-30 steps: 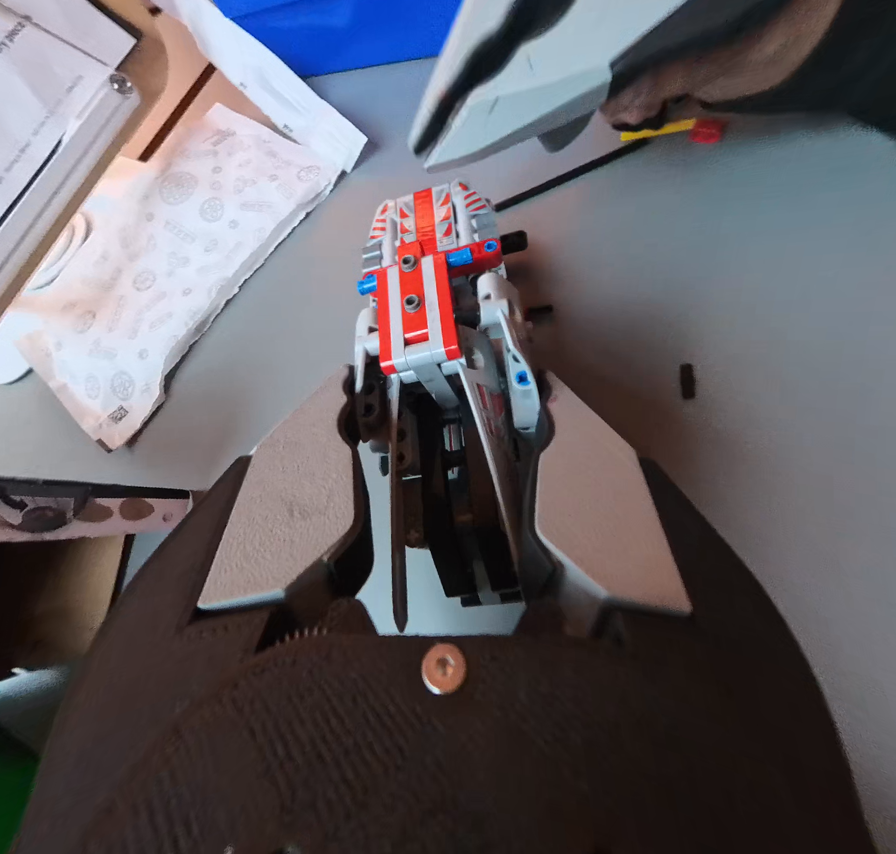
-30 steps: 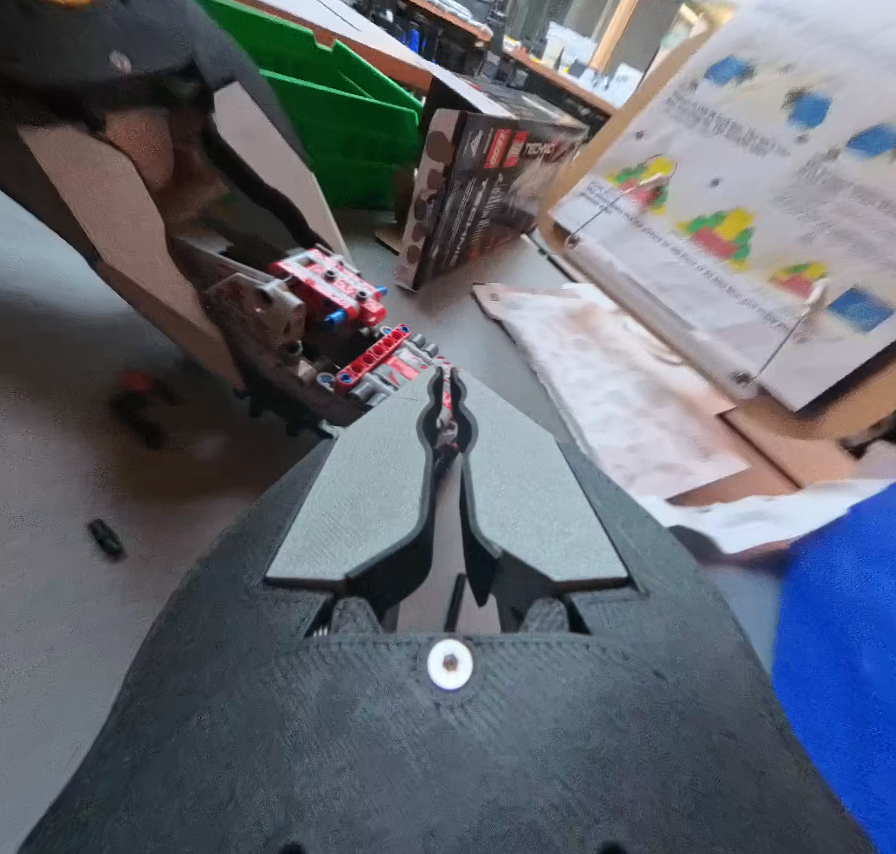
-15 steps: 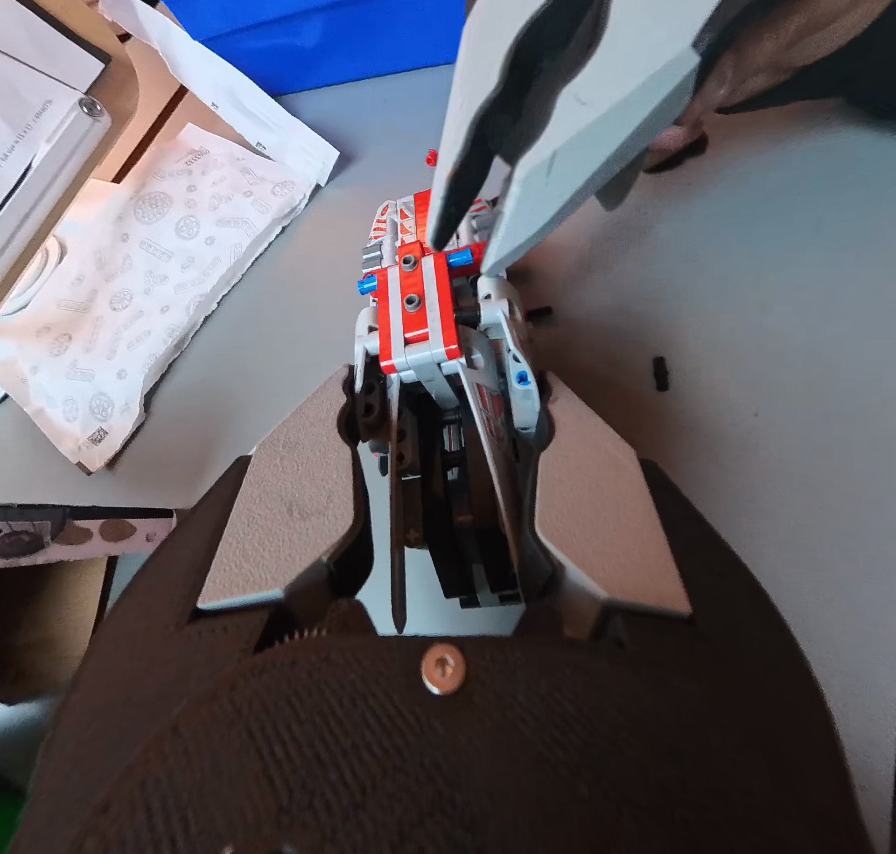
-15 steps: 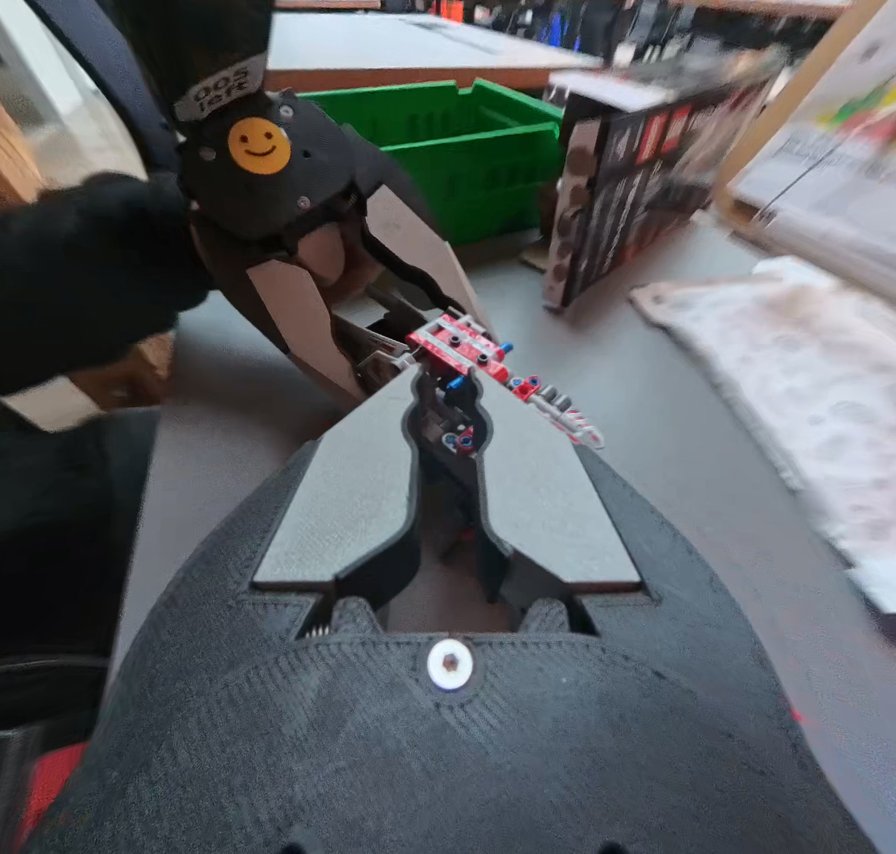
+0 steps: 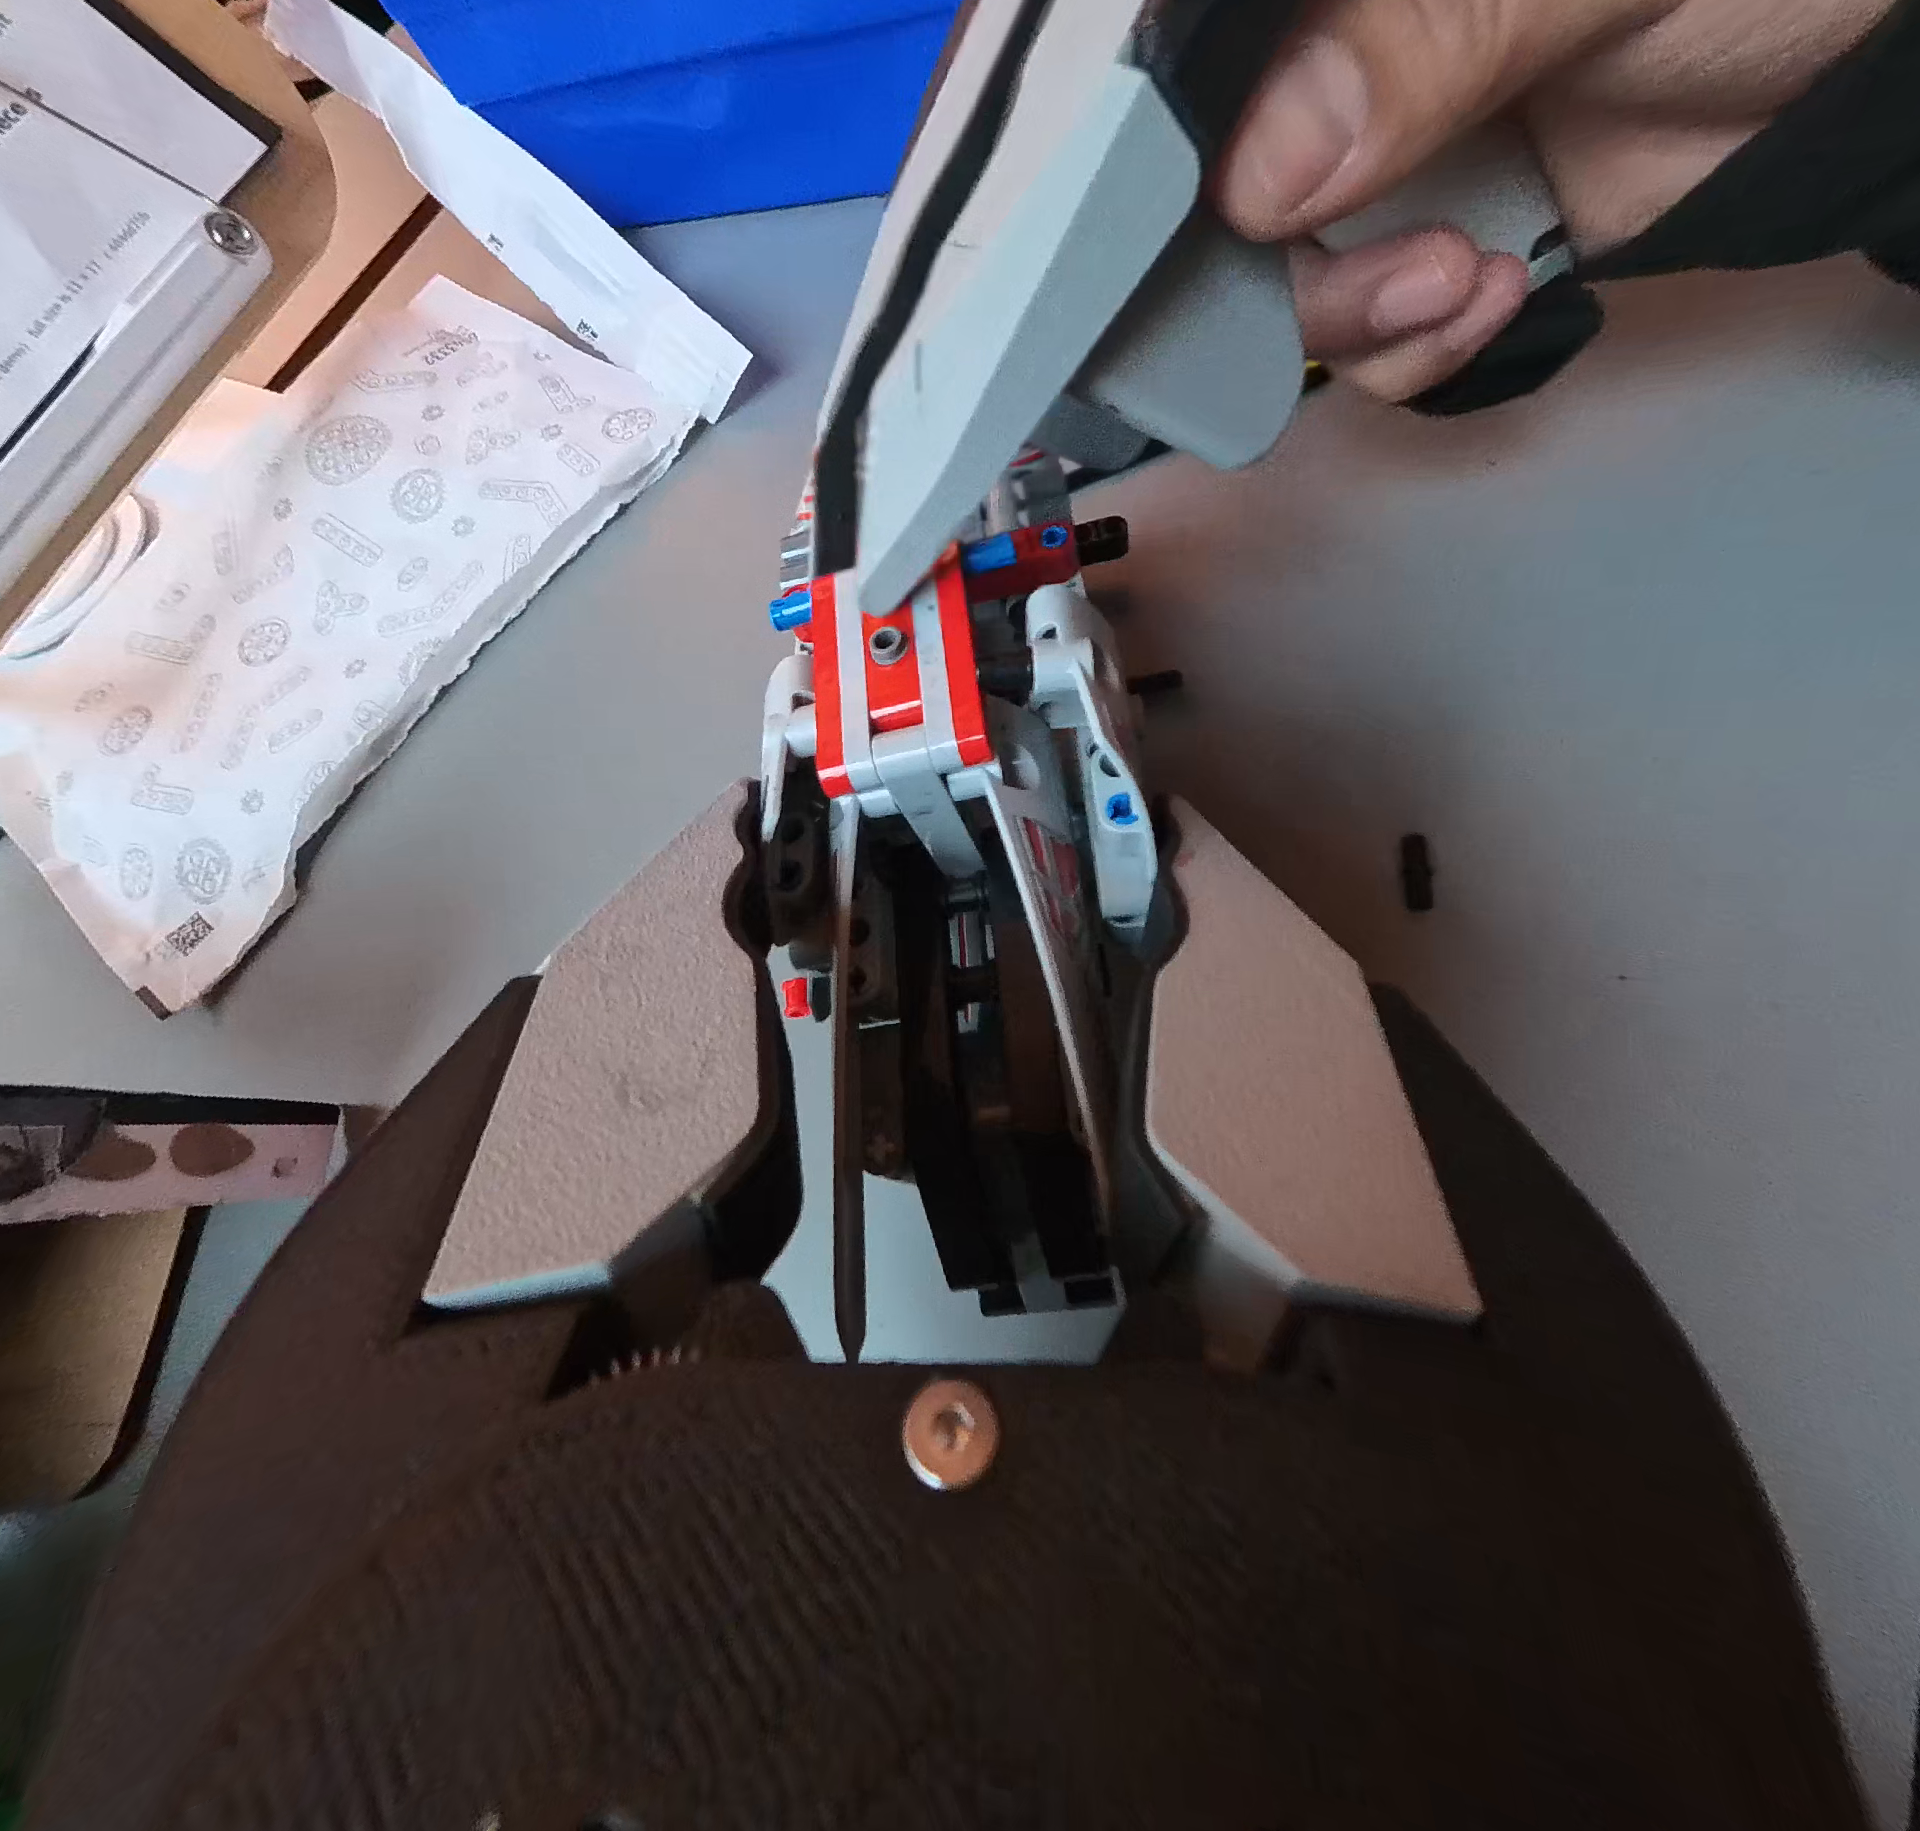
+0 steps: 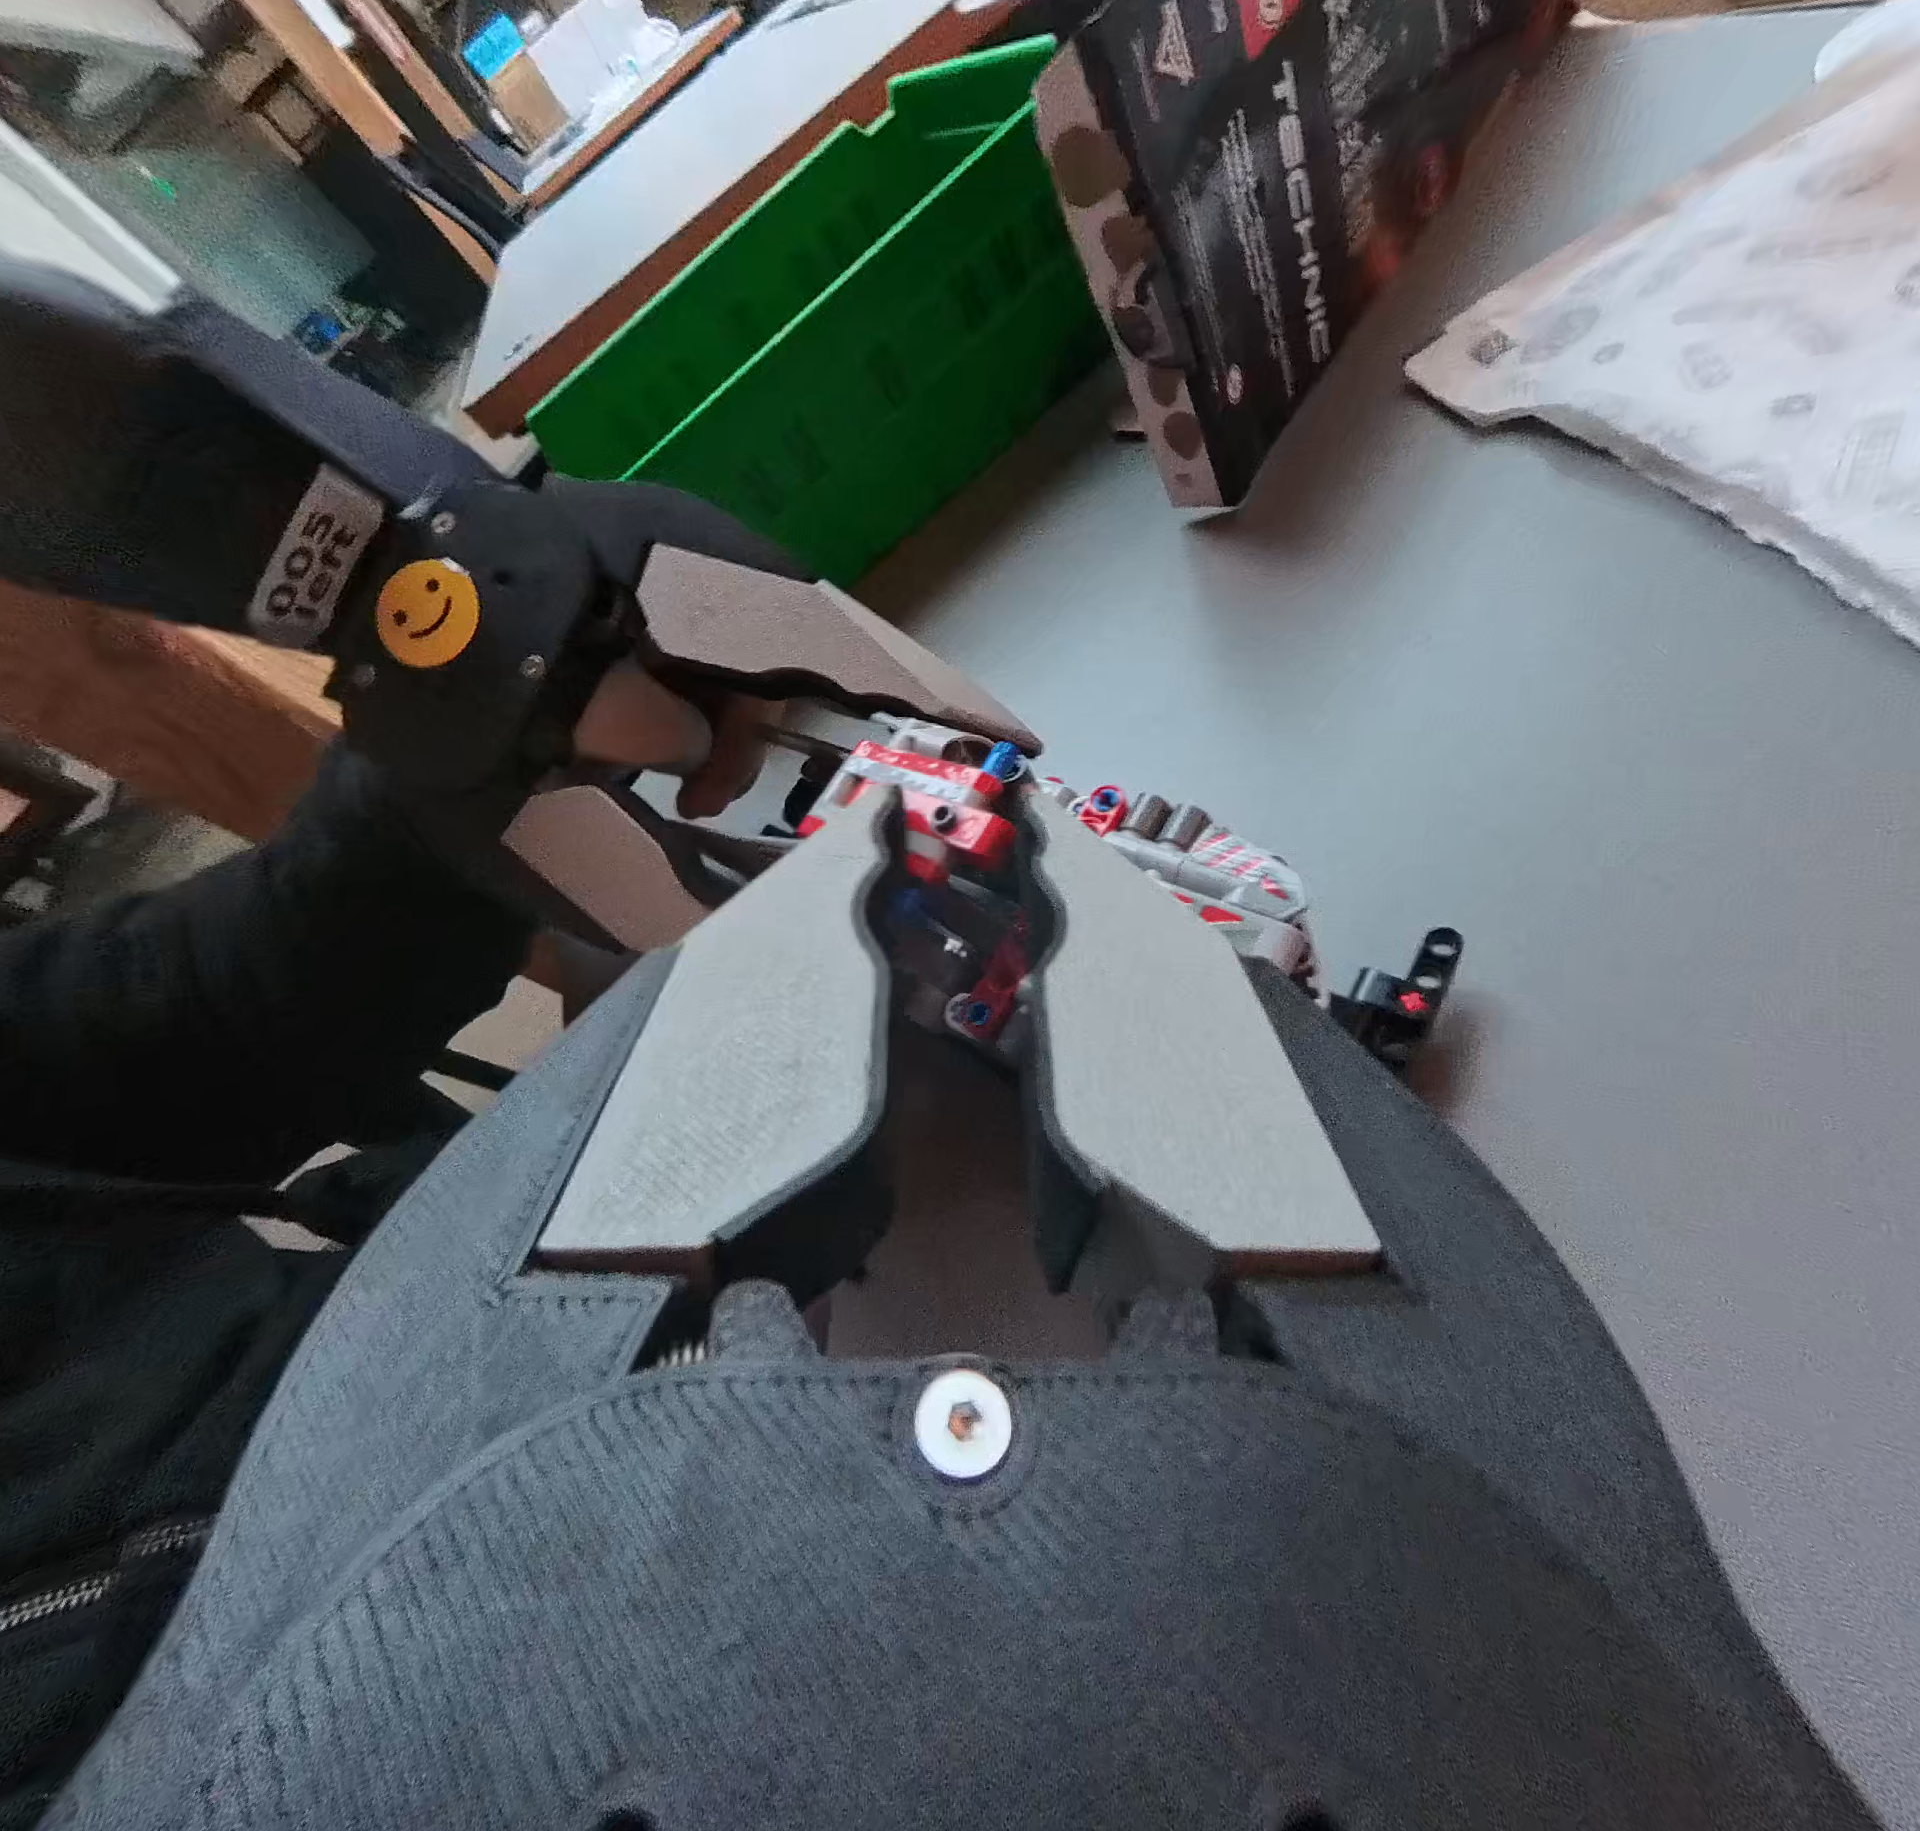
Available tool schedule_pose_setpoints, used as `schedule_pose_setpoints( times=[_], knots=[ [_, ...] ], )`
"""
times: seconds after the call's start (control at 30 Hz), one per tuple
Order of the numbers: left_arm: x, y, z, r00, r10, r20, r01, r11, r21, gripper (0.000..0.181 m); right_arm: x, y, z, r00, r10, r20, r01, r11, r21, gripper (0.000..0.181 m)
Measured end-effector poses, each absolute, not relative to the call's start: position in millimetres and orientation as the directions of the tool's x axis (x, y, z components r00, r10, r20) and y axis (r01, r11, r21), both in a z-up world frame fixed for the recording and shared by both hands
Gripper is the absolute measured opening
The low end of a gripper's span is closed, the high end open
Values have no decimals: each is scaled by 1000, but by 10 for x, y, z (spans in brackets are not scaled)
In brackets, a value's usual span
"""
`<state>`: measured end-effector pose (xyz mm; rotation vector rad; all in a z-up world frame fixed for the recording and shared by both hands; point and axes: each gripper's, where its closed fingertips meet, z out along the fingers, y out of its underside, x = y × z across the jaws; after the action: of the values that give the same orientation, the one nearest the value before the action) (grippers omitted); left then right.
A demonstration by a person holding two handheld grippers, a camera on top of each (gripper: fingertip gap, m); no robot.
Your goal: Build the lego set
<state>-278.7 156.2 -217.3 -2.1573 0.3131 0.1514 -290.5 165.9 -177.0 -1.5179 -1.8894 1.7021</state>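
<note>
Brown-padded left gripper (image 5: 961, 846) clamps the red-and-grey lego model (image 5: 914, 701) steady, so the grey right gripper (image 5: 883, 576), tips nearly together, can press from 12 o'clock.

Glossy plastic lego model (image 5: 904, 701); matt, grainy gripper fingers (image 5: 613, 1075); crinkled printed paper bag (image 5: 312, 618); smooth matt grey table (image 5: 1558, 742).

We hold the left gripper (image 5: 961, 846) clamped on the lego model (image 5: 904, 680), fingers pressed to its flanks. Our right gripper (image 6: 956, 825) angles down from above, fingers nearly together, tips touching the model's top; right hand (image 5: 1538, 119) wraps its handle.
</note>
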Motion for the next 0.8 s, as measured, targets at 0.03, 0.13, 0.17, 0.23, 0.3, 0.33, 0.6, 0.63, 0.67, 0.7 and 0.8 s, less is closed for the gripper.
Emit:
schedule_pose_setpoints(
  times=[0.03, 0.13, 0.17, 0.23, 0.3, 0.33, 0.6, 0.63, 0.67, 0.7, 0.8],
  knots=[
    [-2785, 1564, -2173, 960, -165, -224, -279, -545, -791, 70, -2924, 1668, -1717, -472, 757, -451, 520, -174, -836, 12],
    [-2760, 1593, -2174, 960, -160, -228, -279, -544, -791, 70, -2876, 1477, -1290, -585, 658, -473, 430, -242, -870, 0],
    [-2751, 1604, -2174, 959, -161, -231, -282, -545, -789, 70, -2904, 1478, -1292, -567, 695, -441, 435, -202, -878, 0],
    [-2747, 1605, -2176, 959, -160, -232, -282, -549, -787, 70, -2995, 1650, -1398, -474, 830, -293, 434, -69, -898, 0],
    [-2741, 1598, -2175, 958, -165, -234, -286, -545, -788, 70, -3000, 1807, -1555, -404, 883, -237, 493, -8, -870, 1],
    [-2740, 1591, -2176, 957, -171, -233, -289, -547, -785, 70, -2960, 1819, -1656, -396, 876, -274, 549, -14, -836, 15],
    [-2730, 1572, -2176, 953, -175, -249, -304, -563, -768, 71, -2781, 1692, -1777, -396, 645, -654, 694, -256, -673, 25],
    [-2728, 1569, -2173, 952, -174, -252, -306, -565, -766, 71, -2768, 1639, -1710, -412, 566, -714, 704, -300, -644, 28],
    [-2723, 1569, -2169, 952, -174, -254, -307, -566, -765, 71, -2764, 1610, -1682, -410, 500, -763, 721, -335, -607, 42],
    [-2718, 1563, -2163, 950, -176, -259, -313, -566, -763, 71, -2774, 1619, -1698, -402, 470, -786, 731, -352, -585, 42],
    [-2713, 1567, -2152, 945, -178, -276, -328, -562, -759, 71, -2801, 1680, -1772, -401, 448, -799, 732, -368, -574, 12]
  ],
)
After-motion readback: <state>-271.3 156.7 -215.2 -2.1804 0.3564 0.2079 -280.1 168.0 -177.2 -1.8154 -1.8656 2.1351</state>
